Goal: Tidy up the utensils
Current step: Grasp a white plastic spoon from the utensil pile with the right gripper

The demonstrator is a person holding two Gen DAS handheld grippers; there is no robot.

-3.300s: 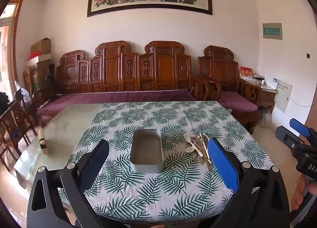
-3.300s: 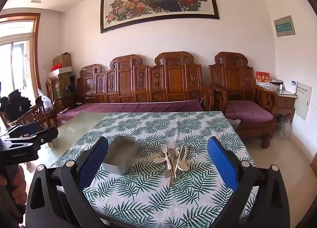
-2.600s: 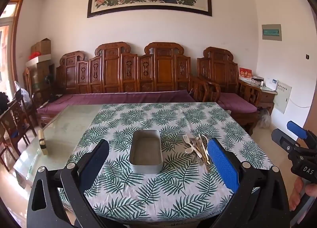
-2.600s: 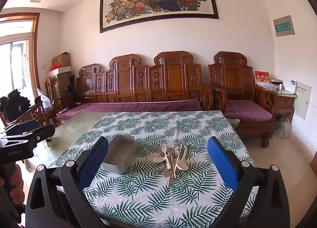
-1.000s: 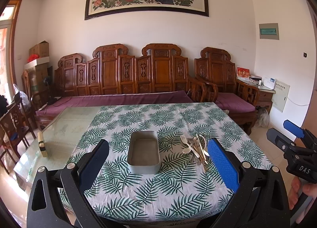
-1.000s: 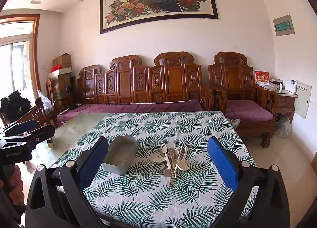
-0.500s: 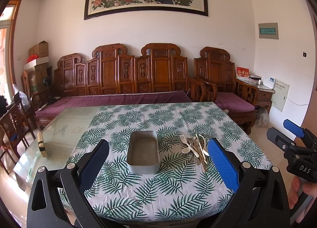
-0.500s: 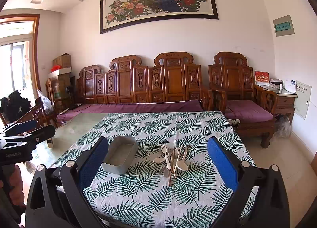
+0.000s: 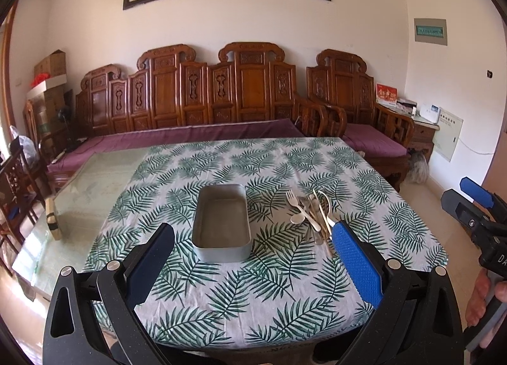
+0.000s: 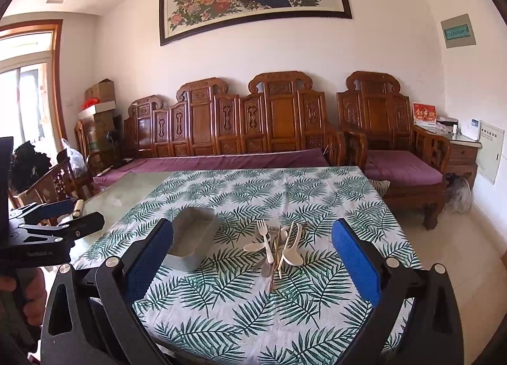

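Note:
A grey rectangular tin stands empty on the leaf-print tablecloth; it also shows in the right wrist view. Right of it lies a pile of utensils: a fork, pale spoons and chopsticks, seen in the right wrist view too. My left gripper is open and empty, held before the table's near edge, in line with the tin. My right gripper is open and empty, in line with the pile. Each gripper shows at the other view's edge.
The cloth covers the right part of a glass-topped table. A small block stands on the glass at the left. A carved wooden sofa with purple cushions runs behind the table. A wooden chair stands at the left.
The left gripper has tilted down and drawn slightly nearer to the table, so the tin and utensils sit a bit larger. The right gripper has barely moved.

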